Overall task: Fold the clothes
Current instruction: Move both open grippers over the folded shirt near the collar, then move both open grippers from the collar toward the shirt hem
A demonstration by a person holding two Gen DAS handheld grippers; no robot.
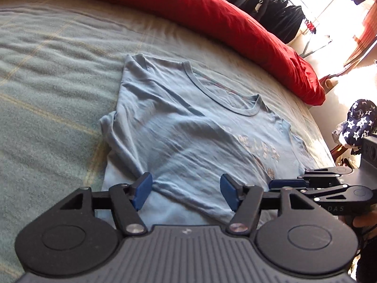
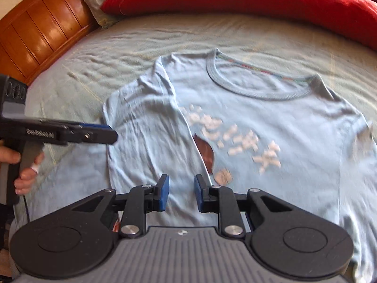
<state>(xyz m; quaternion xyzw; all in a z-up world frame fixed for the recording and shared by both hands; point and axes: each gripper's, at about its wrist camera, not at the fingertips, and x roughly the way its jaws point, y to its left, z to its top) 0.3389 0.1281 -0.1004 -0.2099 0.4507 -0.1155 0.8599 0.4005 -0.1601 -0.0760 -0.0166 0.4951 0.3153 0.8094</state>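
Observation:
A light blue T-shirt [image 1: 183, 127] with a white print lies face up on the bed, collar toward the red bedding. Its left side and sleeve are folded over the front [image 2: 146, 122], covering part of the print [image 2: 238, 141]. My left gripper [image 1: 186, 192] hovers open over the shirt's lower part, nothing between its blue pads. My right gripper [image 2: 181, 195] is open with a narrower gap, above the folded edge near the hem. Each gripper shows side-on in the other's view: the right gripper [image 1: 289, 184] beside the left one, and the left gripper [image 2: 110, 136], held by a hand, over the folded sleeve.
The bed [image 1: 51, 89] has a pale green-blue cover. A long red duvet [image 1: 212, 16] runs along its far side, with a grey pillow [image 2: 99, 2] and a wooden headboard [image 2: 40, 30]. Dark clothes hang on a rack [image 1: 271, 2] by a bright window.

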